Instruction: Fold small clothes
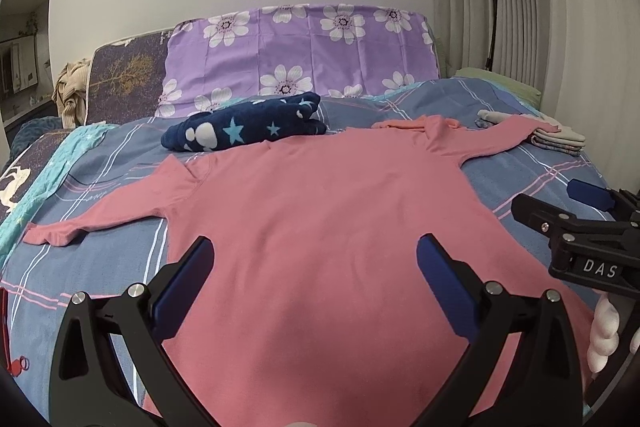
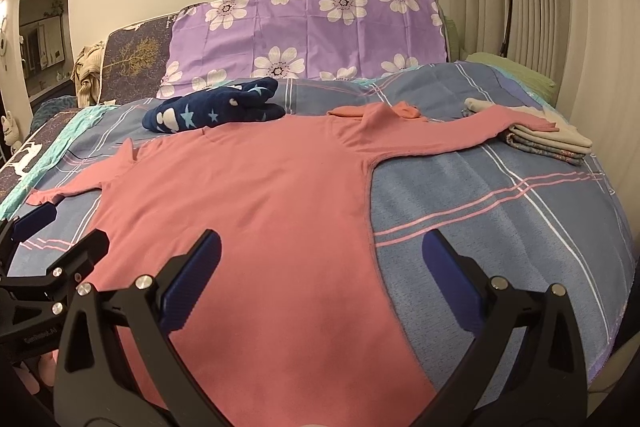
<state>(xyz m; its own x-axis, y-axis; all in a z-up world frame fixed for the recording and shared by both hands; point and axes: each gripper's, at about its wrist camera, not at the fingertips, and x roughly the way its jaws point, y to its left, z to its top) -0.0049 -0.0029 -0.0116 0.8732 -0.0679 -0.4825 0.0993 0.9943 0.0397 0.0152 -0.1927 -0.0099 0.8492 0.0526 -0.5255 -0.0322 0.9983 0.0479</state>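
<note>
Now the pink shirt point(image 1: 320, 211) lies flat mid-frame, probably for folding; left gripper point(image 1: 314, 267) and right gripper point(image 2: 322, 263) hover, jaws spread, empty.

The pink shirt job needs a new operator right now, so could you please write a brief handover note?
Left gripper: open, empty, over the hem.
Right gripper: open, empty, at the hem's right edge.
Pink shirt: flat on the plaid bedspread, sleeves out, right cuff on the folded stack.
Done: shirt spread; stack folded.
Left: fold the shirt; the navy star garment looks unfolded.
</note>
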